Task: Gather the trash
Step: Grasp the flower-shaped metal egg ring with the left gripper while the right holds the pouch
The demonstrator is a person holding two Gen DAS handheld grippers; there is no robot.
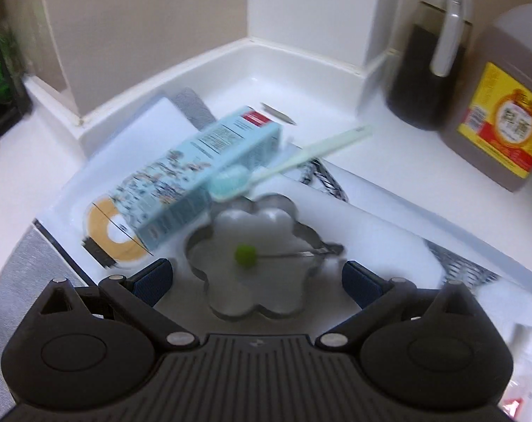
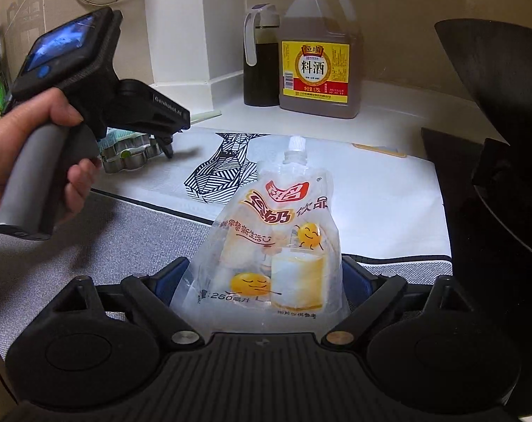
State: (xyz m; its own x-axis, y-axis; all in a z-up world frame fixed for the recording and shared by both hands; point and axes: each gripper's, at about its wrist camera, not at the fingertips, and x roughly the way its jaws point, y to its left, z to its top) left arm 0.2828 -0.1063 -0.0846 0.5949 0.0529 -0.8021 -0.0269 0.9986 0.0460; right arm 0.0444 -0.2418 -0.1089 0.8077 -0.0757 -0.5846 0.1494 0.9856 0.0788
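In the left wrist view my left gripper (image 1: 257, 277) is open, its fingers either side of a flower-shaped metal egg ring (image 1: 255, 256) with a green knob. Just beyond lie a light blue carton (image 1: 202, 179) and a pale green toothbrush (image 1: 283, 165) resting across it. In the right wrist view my right gripper (image 2: 266, 277) stands open around the lower part of an empty clear soy-milk drink pouch (image 2: 276, 242) with a white spout, lying on the mat. The left gripper (image 2: 167, 140) also shows there, held over the egg ring (image 2: 129, 156).
A white printed mat (image 2: 371, 190) over a grey cloth (image 2: 108, 232) covers the counter. A cooking-wine jug (image 2: 318, 52) and a dark sauce jug (image 2: 260, 56) stand at the back by the wall. A black wok (image 2: 494, 112) is at the right.
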